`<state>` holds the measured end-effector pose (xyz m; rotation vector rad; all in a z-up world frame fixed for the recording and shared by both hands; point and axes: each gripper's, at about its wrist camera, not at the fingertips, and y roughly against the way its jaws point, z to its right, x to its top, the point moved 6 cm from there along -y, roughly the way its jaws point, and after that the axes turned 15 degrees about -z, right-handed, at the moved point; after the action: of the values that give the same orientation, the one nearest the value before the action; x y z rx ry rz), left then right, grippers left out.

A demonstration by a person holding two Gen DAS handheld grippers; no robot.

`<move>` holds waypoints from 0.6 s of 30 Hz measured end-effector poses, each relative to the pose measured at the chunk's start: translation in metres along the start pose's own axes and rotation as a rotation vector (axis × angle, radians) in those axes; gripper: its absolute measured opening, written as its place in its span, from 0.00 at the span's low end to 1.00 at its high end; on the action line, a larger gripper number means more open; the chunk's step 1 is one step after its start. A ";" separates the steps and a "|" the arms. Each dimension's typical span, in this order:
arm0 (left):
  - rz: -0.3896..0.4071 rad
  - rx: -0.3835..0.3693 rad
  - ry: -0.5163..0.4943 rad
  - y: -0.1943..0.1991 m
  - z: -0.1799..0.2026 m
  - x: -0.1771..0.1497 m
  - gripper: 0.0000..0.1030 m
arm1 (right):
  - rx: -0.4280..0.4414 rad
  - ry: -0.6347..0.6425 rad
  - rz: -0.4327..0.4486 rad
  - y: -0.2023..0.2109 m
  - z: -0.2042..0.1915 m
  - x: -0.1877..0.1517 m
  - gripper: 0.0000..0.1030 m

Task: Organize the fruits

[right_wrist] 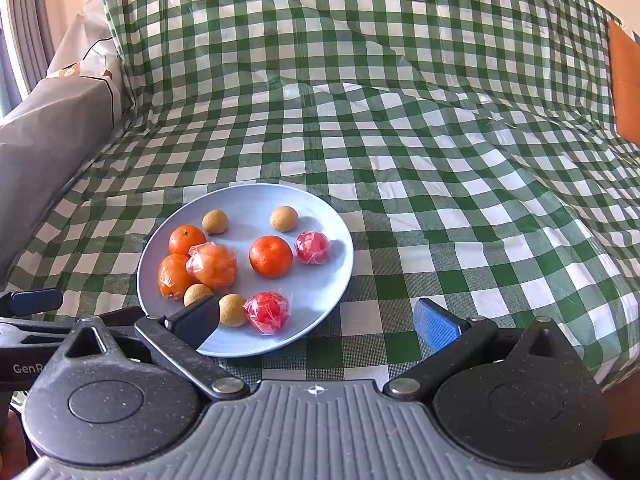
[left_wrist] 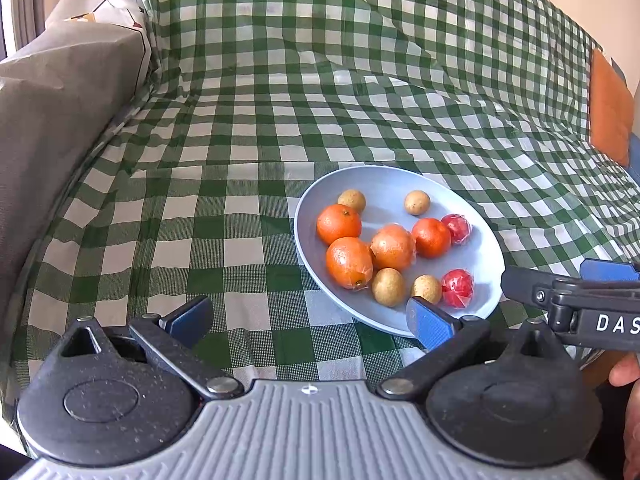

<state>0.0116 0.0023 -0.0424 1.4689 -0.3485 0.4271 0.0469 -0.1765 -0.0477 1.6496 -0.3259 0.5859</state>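
Hovering wide open, left hand-held gripper (left_wrist: 312,322) and right hand-held gripper (right_wrist: 320,322) (both empty), near fruit plate (right_wrist: 320,300).

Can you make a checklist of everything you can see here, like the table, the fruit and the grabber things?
Surface: green checked cloth, wrinkled, covering everything.
Job's things: blue plate holding four oranges, four small brown fruits and two red wrapped fruits; some oranges are wrapped too.
Clutter: nothing seen.
Tools: left tool open, empty, at the plate's near edge; right tool open, empty, also by the plate.
Cables: nothing seen.
Surroundings: grey cushion on the left, orange patch far right, curtain top left.
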 end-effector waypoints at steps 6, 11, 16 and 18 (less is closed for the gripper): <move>0.003 -0.001 -0.001 0.000 0.001 0.000 1.00 | -0.001 0.001 0.002 0.001 0.001 0.001 0.99; 0.001 -0.002 0.001 0.000 0.001 0.000 1.00 | -0.002 0.002 0.001 0.001 0.001 0.001 0.99; 0.001 -0.003 0.000 0.000 0.001 0.000 1.00 | -0.002 0.002 0.002 0.001 0.001 0.001 0.99; 0.001 -0.003 0.001 -0.001 0.001 0.000 1.00 | -0.002 0.001 0.002 0.001 0.001 0.001 0.99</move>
<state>0.0119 0.0008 -0.0428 1.4657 -0.3489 0.4277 0.0473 -0.1776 -0.0467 1.6473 -0.3267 0.5877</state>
